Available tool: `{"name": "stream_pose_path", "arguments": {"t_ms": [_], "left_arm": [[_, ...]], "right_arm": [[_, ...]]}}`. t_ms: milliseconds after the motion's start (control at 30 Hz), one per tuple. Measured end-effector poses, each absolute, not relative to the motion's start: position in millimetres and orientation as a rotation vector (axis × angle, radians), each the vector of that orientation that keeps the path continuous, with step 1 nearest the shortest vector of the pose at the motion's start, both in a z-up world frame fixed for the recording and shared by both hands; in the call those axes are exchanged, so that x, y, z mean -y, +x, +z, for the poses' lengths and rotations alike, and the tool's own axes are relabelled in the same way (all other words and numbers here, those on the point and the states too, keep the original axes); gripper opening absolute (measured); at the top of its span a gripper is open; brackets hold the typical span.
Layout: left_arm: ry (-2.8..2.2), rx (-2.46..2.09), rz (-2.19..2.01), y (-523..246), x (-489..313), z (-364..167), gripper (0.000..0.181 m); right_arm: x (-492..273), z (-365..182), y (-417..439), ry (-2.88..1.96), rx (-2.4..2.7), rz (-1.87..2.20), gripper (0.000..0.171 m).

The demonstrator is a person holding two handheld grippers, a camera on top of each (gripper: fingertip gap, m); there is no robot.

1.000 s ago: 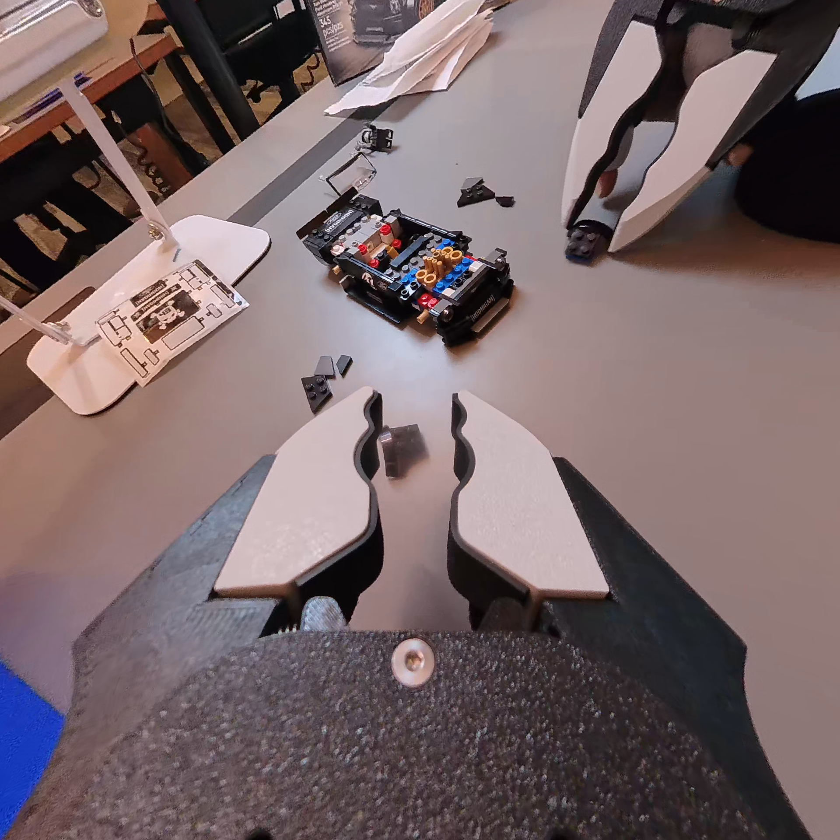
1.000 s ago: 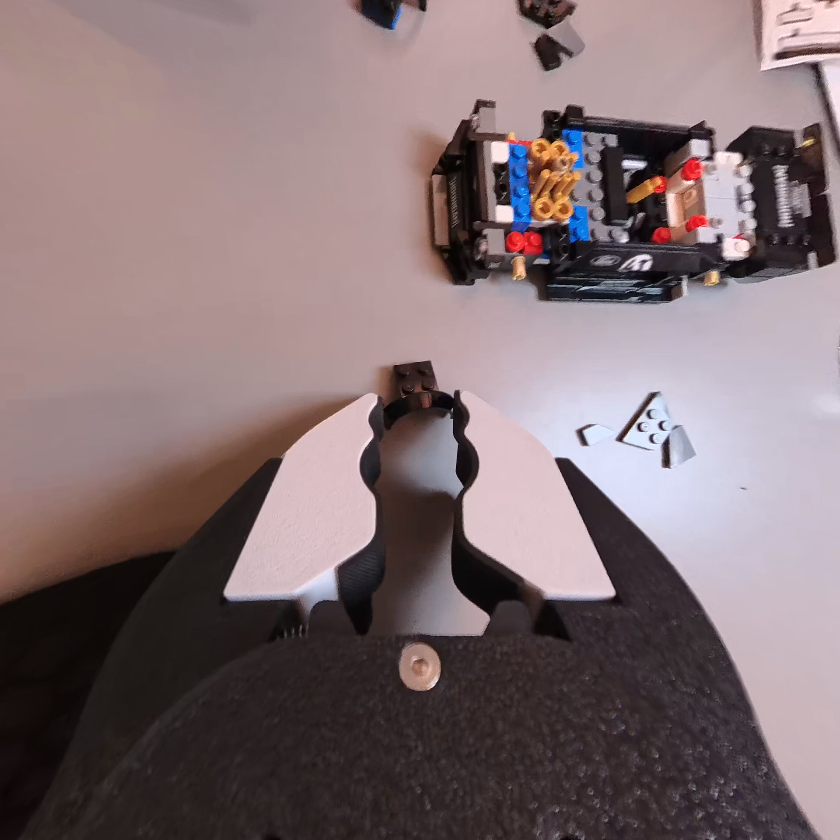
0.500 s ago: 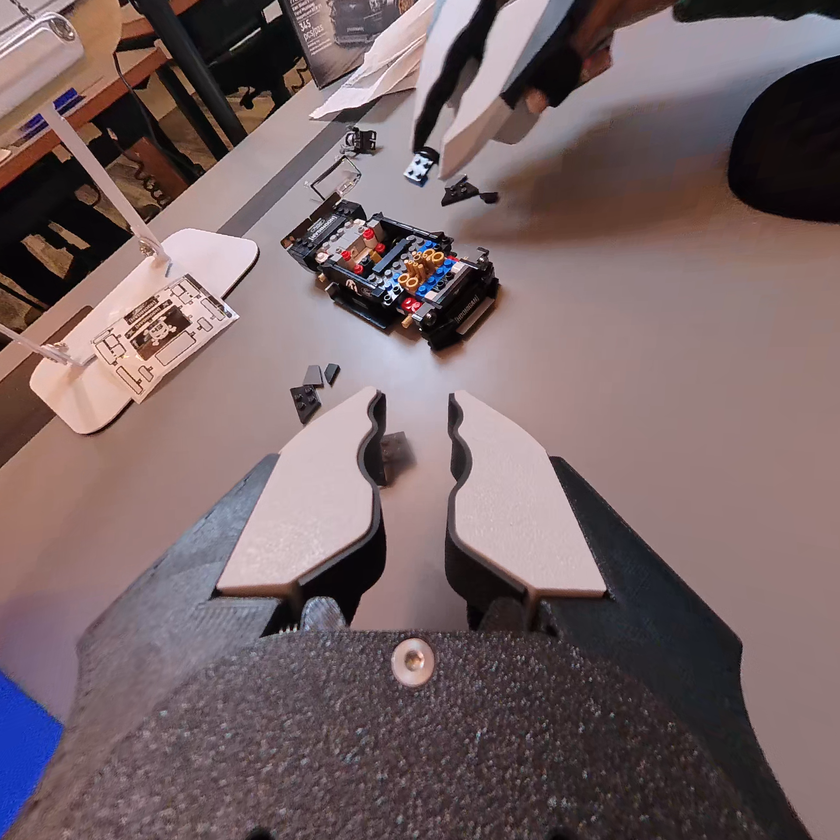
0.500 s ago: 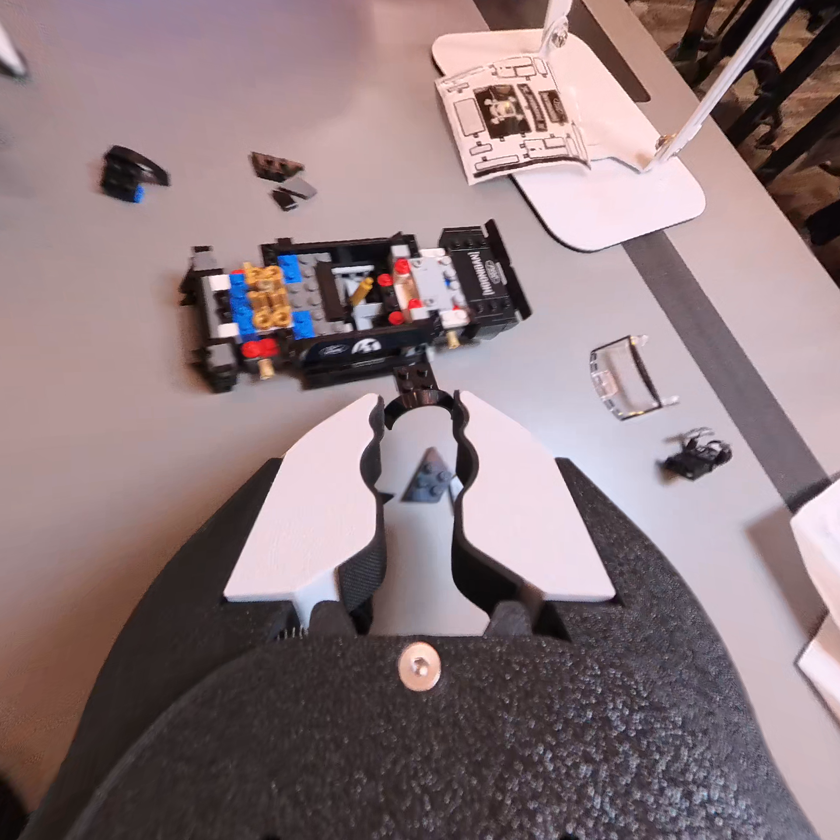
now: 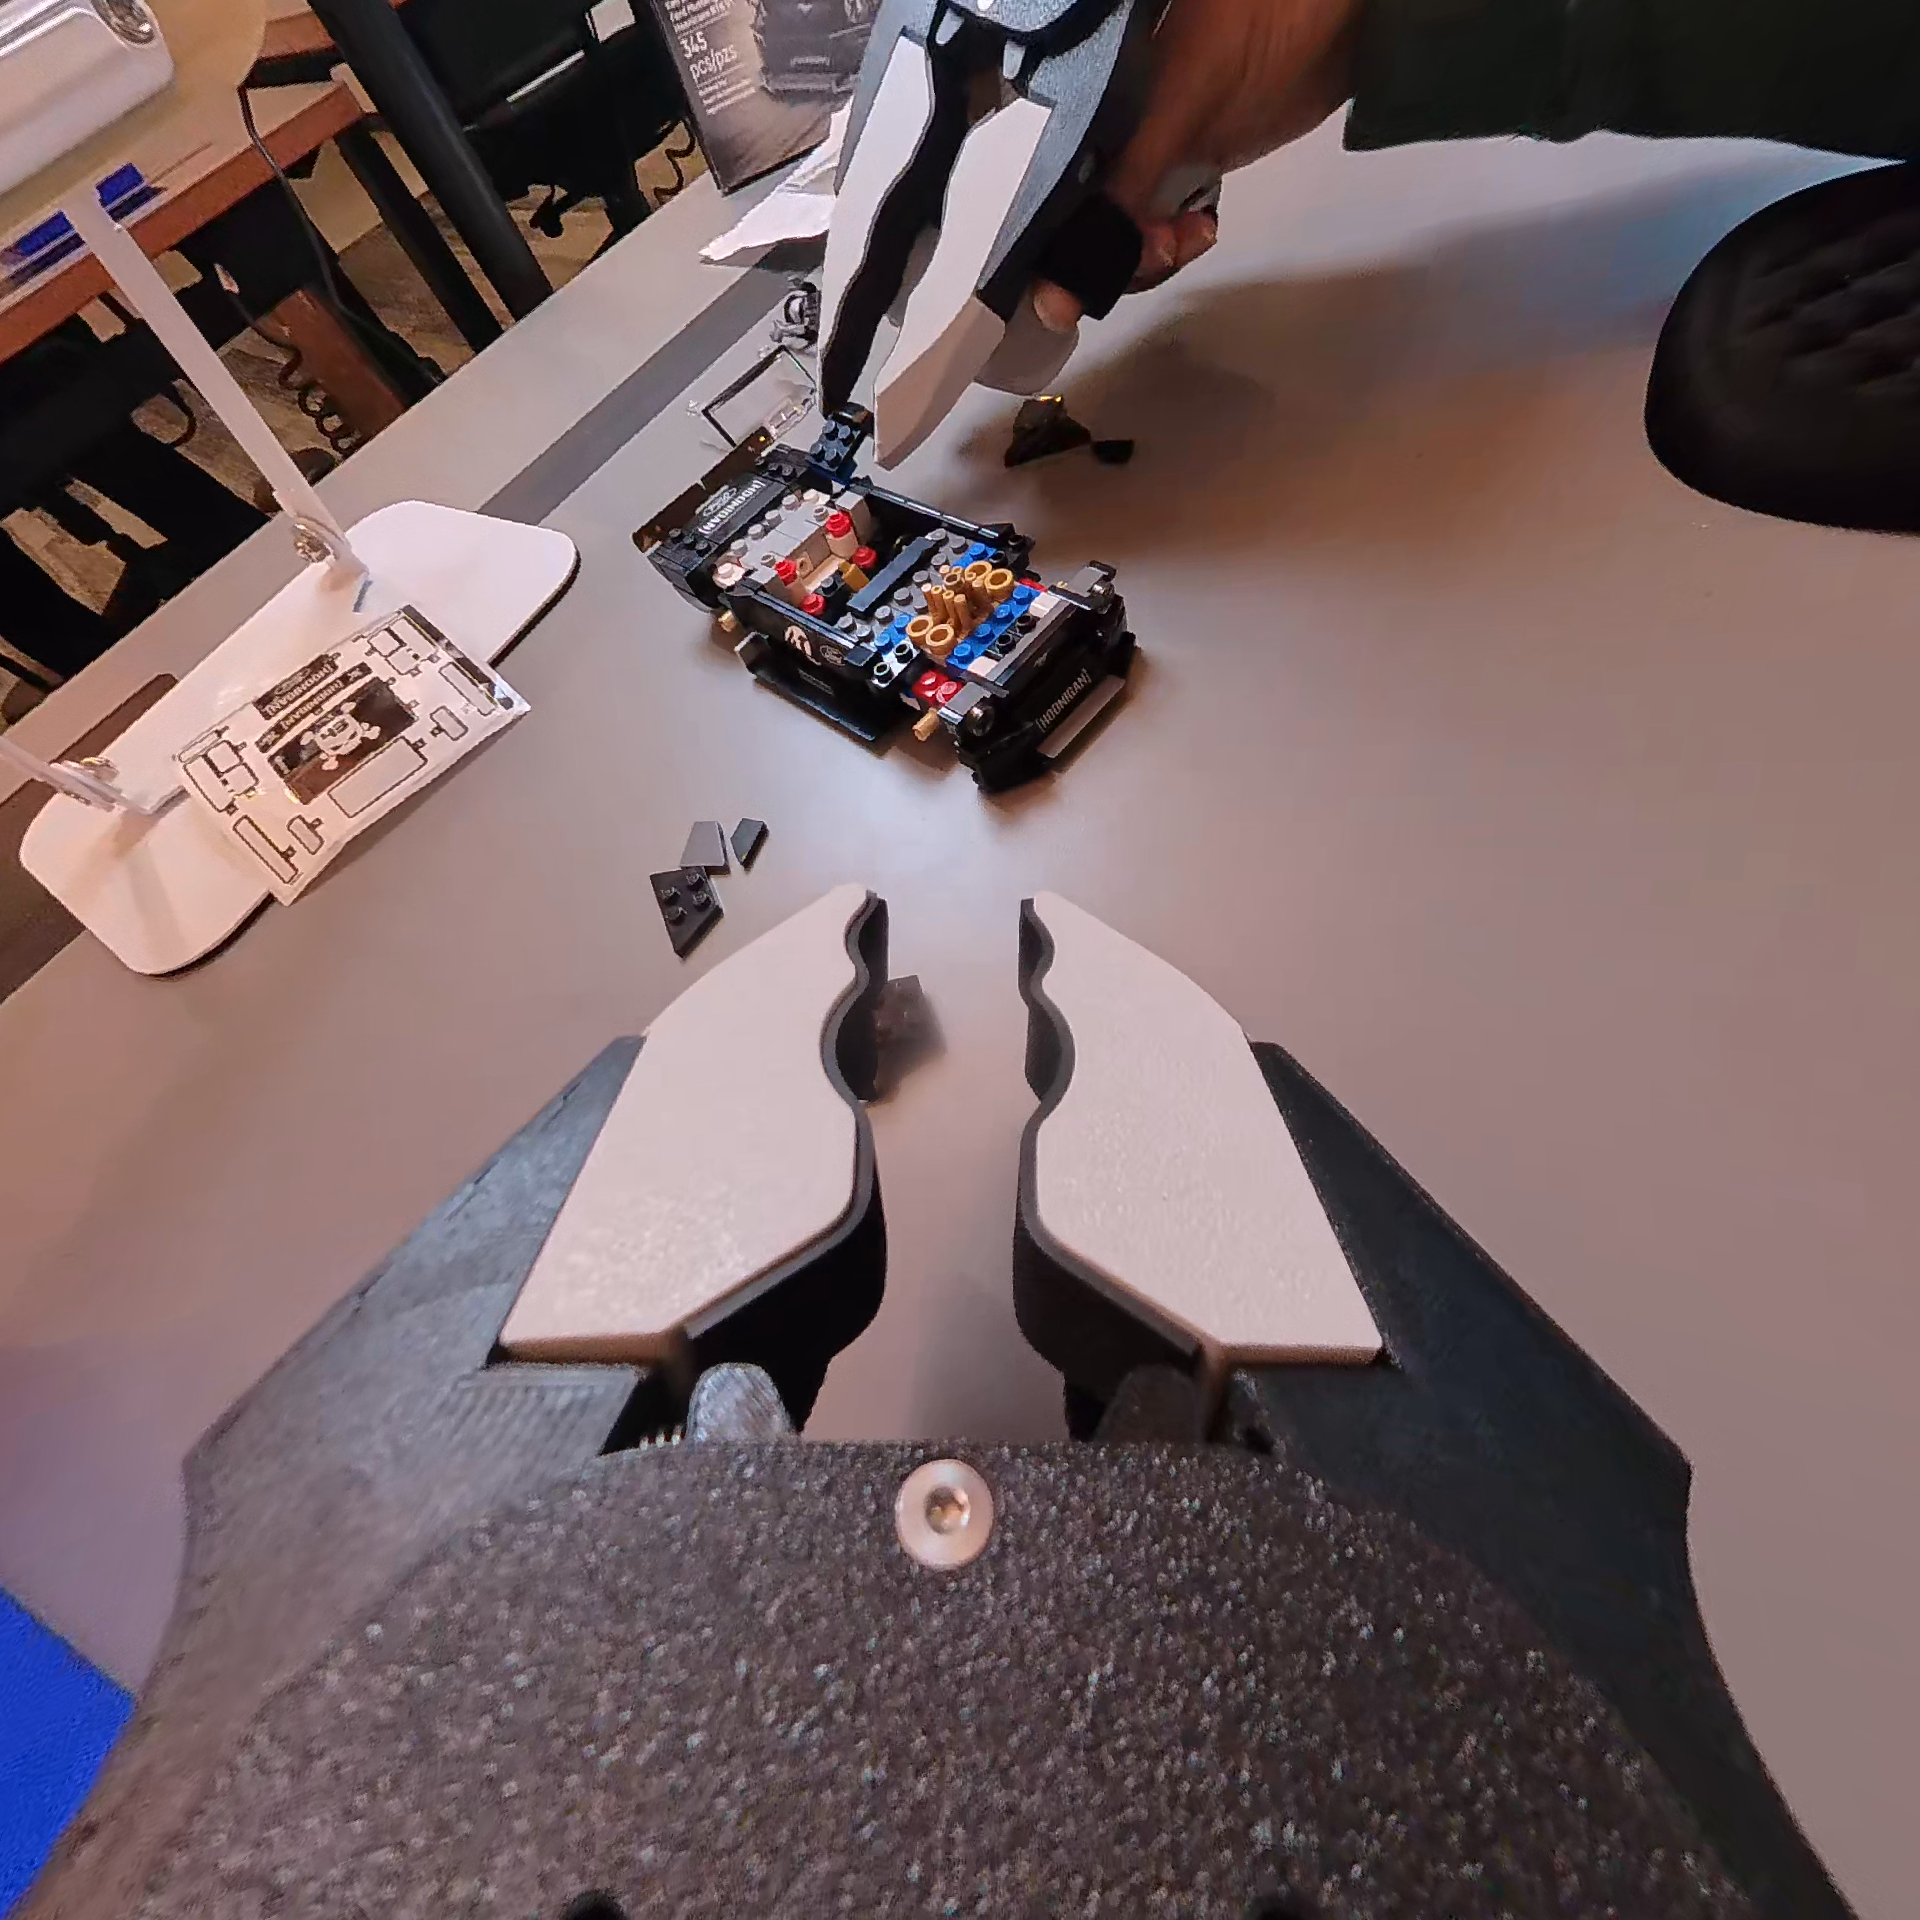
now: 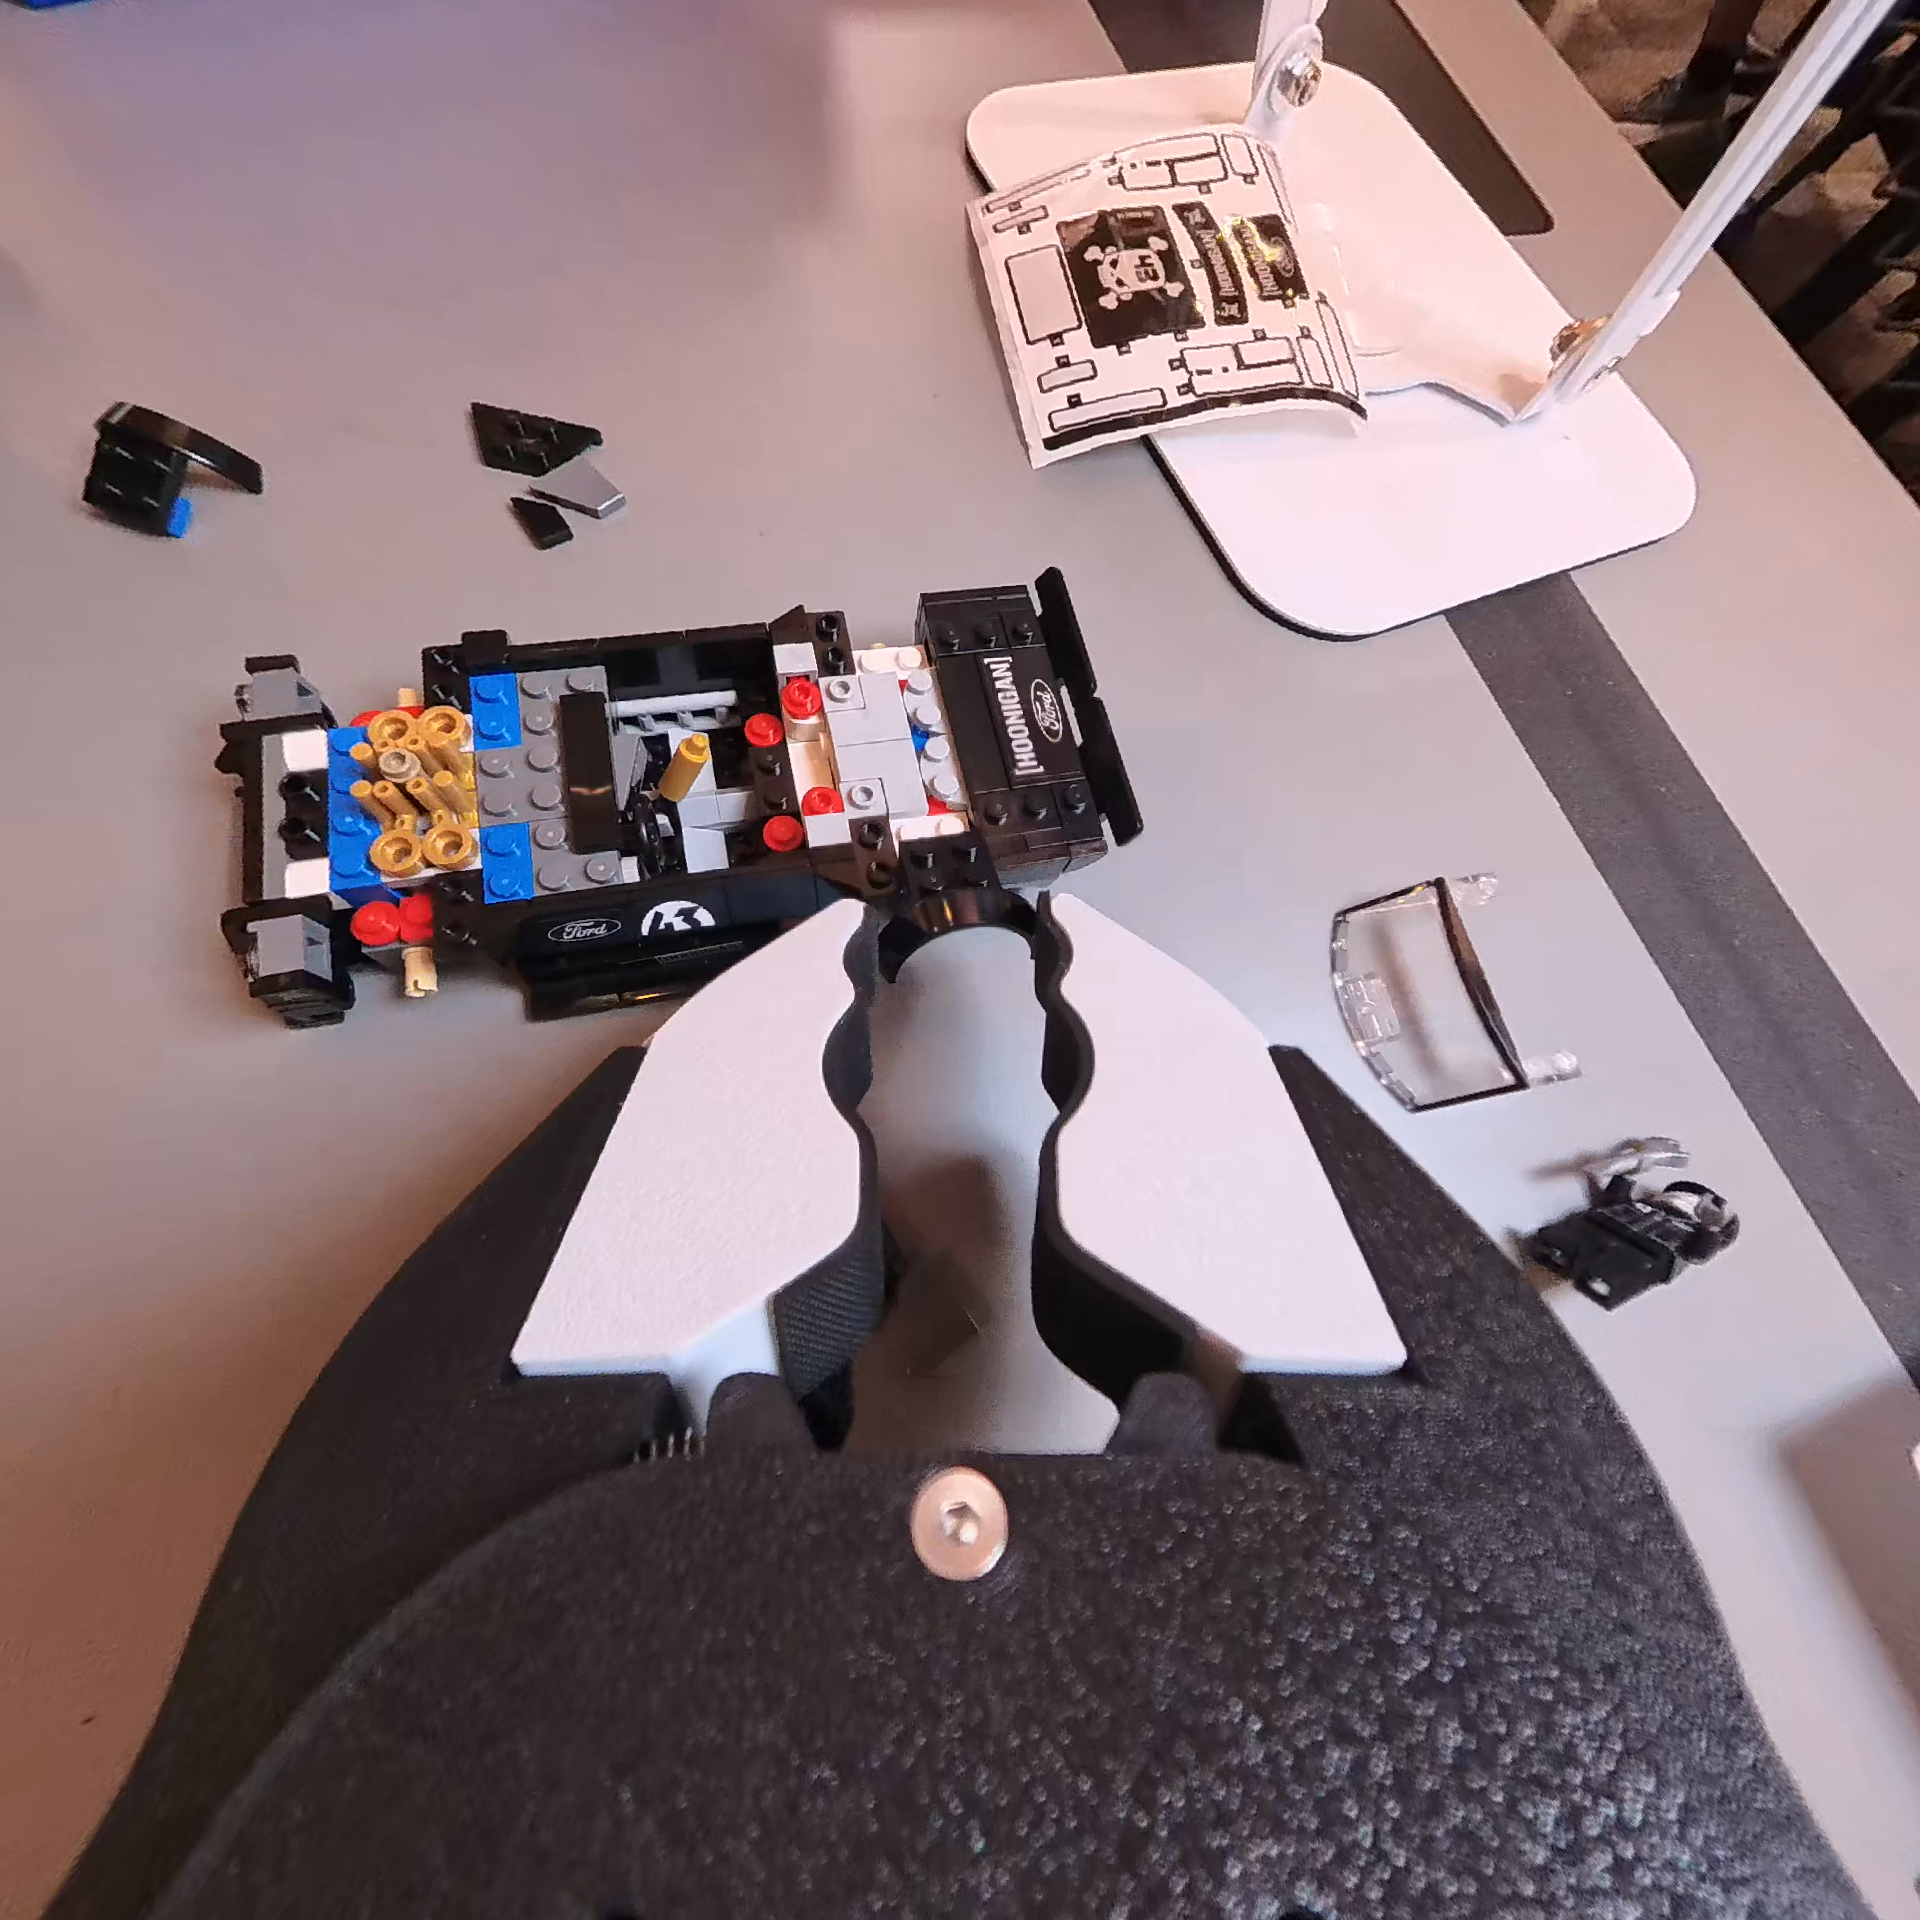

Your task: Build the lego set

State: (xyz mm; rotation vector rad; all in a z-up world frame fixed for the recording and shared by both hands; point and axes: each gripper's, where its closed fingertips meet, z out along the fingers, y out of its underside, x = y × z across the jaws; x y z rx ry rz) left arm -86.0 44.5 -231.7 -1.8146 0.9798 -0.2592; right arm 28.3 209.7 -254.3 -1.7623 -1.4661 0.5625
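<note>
The partly built black lego car (image 5: 894,623) lies on the grey table (image 5: 1351,935), with gold engine parts, blue plates and red studs showing. It also shows in the right wrist view (image 6: 623,769). My right gripper (image 6: 951,912) is shut on a small black arch piece with studs (image 6: 945,878) and holds it against the car's near side by the rear. In the left wrist view it (image 5: 862,431) comes down from above at the car's far end. My left gripper (image 5: 951,914) is open, and a small dark piece (image 5: 904,1023) lies between its fingers, close to the left one.
A sticker sheet (image 6: 1164,301) lies on a white stand base (image 6: 1455,520). A clear windshield (image 6: 1434,997) and a small black assembly (image 6: 1621,1236) lie right of the car. Loose dark wedge plates (image 5: 686,899) lie left of my left gripper, more (image 5: 1049,431) behind the car. My hands' fingertips stand some 20 cm from each other.
My right gripper lifted the arch piece off the table at the right and carried it across to the car's rear side. My left gripper stayed open, almost still.
</note>
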Motion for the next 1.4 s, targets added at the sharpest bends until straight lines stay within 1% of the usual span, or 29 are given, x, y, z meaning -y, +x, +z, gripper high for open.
{"name": "stream_pose_path", "arguments": {"t_ms": [767, 1033, 1400], "left_arm": [[-1.833, -0.970, -0.259, -87, -45, -234, 0.026], [-1.837, -0.976, -0.254, -87, -45, -235, 0.026], [-1.857, -1.001, -0.222, -85, -46, -241, 0.025]], "right_arm": [[-196, -243, 27, -1.734, 1.430, 0.573, 0.029], [-144, -236, 29, -1.674, 1.458, 0.610, 0.029], [-72, -254, 33, -1.670, 1.556, 0.533, 0.029]]}}
